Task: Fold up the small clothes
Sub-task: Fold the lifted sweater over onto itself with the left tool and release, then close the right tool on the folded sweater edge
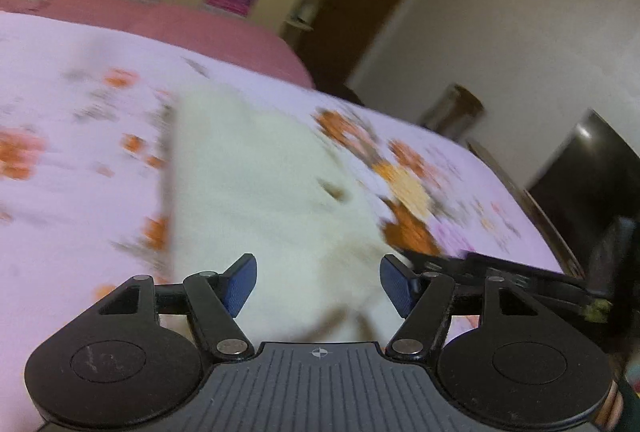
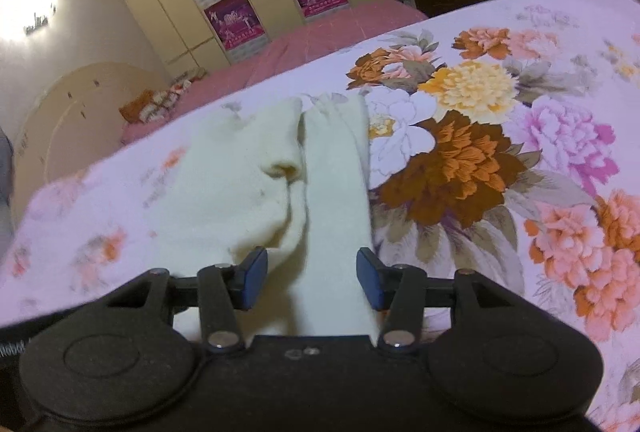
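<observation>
The cream garment (image 2: pixel 320 191) lies flat on the floral bedspread (image 2: pixel 520 159), its right-hand edge running just beside the big brown-and-orange flower (image 2: pixel 456 167) and its two long panels meeting at a seam-like gap well to the left of that flower; the right gripper (image 2: pixel 312 280) hovers low over the near end of the panel nearest the flower, blue pads apart and pressing on nothing; the left gripper (image 1: pixel 318 284) is likewise released, jaws wide over the cloth, nothing pinched, though its view is blurred; judging by this, a fold has been laid and the next grip is pending; to do it well, both claws should take matching near corners, pinching every layer, lift only slightly, carry the edge straight along the flower-side line, and let go together so no skew or bunching forms
</observation>
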A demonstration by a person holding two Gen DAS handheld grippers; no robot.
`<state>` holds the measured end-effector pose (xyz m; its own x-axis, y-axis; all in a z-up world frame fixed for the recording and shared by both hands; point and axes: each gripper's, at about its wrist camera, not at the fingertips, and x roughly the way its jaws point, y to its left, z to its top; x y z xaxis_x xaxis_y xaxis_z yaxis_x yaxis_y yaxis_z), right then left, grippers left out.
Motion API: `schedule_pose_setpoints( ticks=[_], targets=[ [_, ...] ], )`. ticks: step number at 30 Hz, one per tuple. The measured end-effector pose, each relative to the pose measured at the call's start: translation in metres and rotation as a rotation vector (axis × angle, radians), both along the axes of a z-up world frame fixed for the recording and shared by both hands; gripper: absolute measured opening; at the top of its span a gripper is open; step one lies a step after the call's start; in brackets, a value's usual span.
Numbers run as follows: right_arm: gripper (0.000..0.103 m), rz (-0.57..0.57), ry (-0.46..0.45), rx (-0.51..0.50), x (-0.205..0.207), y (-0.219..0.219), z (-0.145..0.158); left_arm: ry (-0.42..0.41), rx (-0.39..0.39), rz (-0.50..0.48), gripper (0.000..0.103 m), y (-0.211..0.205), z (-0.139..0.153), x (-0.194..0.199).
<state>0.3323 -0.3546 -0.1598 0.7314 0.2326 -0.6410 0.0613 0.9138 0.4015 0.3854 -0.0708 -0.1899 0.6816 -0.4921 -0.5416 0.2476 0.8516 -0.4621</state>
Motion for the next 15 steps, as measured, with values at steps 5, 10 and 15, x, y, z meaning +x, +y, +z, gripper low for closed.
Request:
schedule_pose_setpoints(
  ticks=[5,10,15],
  targets=[
    [0.050,0.014,0.023,0.077,0.026,0.005,-0.002,0.015,0.039,0.146,0.067,0.030,-0.001,0.030],
    [0.060,0.006,0.018,0.141,0.058,0.003,-0.006,0.046,0.072,0.192,0.067,0.034,-0.015,0.059],
    [0.059,0.026,0.039,0.130,0.089,0.005,-0.017,0.070,0.086,0.202,0.067,0.021,-0.029,0.086]
  ],
)
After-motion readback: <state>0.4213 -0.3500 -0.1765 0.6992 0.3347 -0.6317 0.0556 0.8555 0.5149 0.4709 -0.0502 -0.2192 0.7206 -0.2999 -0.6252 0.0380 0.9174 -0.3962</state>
